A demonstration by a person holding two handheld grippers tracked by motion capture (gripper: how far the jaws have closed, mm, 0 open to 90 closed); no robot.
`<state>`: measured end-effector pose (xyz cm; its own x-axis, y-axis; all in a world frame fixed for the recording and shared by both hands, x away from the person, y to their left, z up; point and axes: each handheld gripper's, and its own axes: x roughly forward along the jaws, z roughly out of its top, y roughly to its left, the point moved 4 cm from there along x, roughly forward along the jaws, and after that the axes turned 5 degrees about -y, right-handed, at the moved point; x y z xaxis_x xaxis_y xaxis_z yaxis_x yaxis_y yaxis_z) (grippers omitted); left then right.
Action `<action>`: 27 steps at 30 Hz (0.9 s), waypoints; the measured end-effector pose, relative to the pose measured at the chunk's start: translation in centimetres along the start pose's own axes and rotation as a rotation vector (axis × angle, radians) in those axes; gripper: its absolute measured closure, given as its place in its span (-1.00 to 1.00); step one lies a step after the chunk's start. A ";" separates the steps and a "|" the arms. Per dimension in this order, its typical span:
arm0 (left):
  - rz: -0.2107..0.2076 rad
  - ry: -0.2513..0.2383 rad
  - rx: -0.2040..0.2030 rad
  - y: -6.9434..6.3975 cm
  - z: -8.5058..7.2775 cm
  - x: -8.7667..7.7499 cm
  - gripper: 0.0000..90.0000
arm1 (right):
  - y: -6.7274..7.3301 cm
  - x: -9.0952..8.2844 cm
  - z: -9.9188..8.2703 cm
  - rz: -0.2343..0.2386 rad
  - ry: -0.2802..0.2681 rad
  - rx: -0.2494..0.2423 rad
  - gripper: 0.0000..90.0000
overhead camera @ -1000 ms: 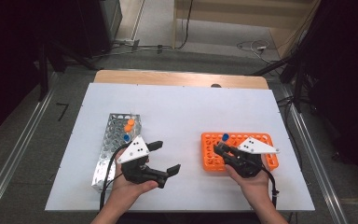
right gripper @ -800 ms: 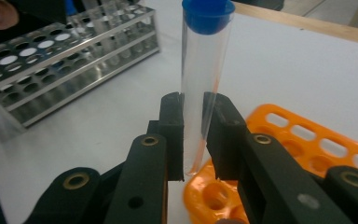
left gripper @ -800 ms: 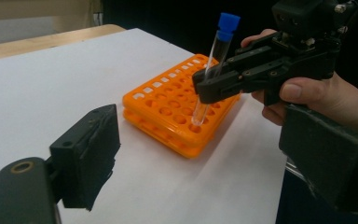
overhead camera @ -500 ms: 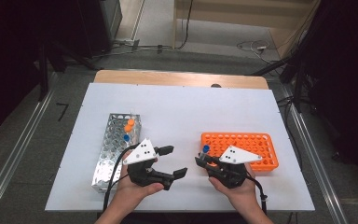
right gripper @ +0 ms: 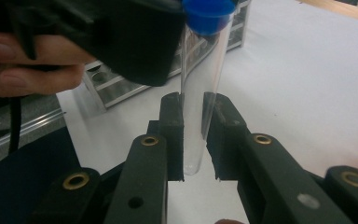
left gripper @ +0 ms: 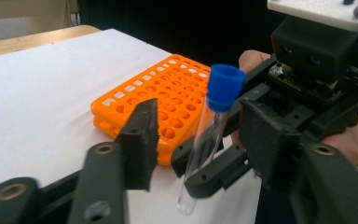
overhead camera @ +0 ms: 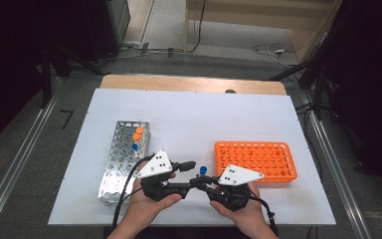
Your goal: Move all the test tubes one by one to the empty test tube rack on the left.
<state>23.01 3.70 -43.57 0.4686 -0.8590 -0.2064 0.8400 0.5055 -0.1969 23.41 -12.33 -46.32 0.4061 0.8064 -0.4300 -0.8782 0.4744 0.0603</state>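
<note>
The right hand-held gripper (right gripper: pixel 193 135) squeezes the tube (right gripper: pixel 196 93); left hand-held gripper (left gripper: pixel 200 135), closing but not touching, could knock it crooked

Your two matte black plastic two-jaw grippers, left (overhead camera: pixel 188 174) and right (overhead camera: pixel 202 182), carry pale three-cornered top plates, brass-ringed pivots and trailing black cables.

The right gripper (overhead camera: pixel 202 182), carrying a blue-capped test tube (overhead camera: pixel 203 171), is moving left off the orange rack (overhead camera: pixel 256 159) to meet the left gripper (overhead camera: pixel 191 174), whose jaws have just been closing around the tube, now between them.
</note>
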 end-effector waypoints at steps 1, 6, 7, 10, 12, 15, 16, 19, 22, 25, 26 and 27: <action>-0.001 0.003 0.004 -0.1 0.0 0.0 0.20 | 0.2 0.1 0.0 0.006 0.002 0.000 0.66; -0.020 0.021 0.024 -0.4 -0.2 0.3 0.40 | 0.6 0.2 0.1 0.027 0.006 -0.011 0.66; -0.027 0.021 0.025 -0.4 -0.2 0.4 0.45 | 0.7 0.2 0.1 0.032 0.007 -0.012 0.66; -0.036 0.026 0.038 -0.6 -0.2 0.4 0.56 | 0.9 0.3 0.1 0.037 0.010 -0.015 0.66; -0.036 0.025 0.045 -0.7 -0.2 0.4 0.63 | 0.9 0.3 0.1 0.038 0.010 -0.015 0.66; -0.027 0.029 0.056 -0.7 -0.2 0.4 0.66 | 0.8 0.3 0.1 0.043 0.011 -0.013 0.66; -0.024 0.028 0.060 -0.7 -0.2 0.4 0.67 | 0.8 0.3 0.1 0.044 0.012 -0.010 0.66; -0.012 0.034 0.067 -0.7 -0.1 0.4 0.69 | 0.7 0.3 0.1 0.052 0.014 -0.006 0.66; -0.011 0.033 0.069 -0.6 -0.1 0.3 0.70 | 0.6 0.3 0.1 0.061 0.012 -0.001 0.64; 0.002 0.024 0.068 -0.5 0.1 0.2 0.70 | 0.5 0.1 0.1 0.086 0.005 0.007 0.45; 0.004 0.022 0.069 -0.4 0.1 0.1 0.70 | 0.5 0.1 0.1 0.094 0.006 0.006 0.36; 0.009 0.019 0.068 -0.3 0.1 0.0 0.70 | 0.5 0.0 0.2 0.101 0.008 -0.001 0.27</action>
<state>22.78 3.55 -43.37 0.4719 -0.8522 -0.2258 0.8526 0.5063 -0.1293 23.03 -12.07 -46.12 0.3131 0.8474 -0.4288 -0.9151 0.3900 0.1027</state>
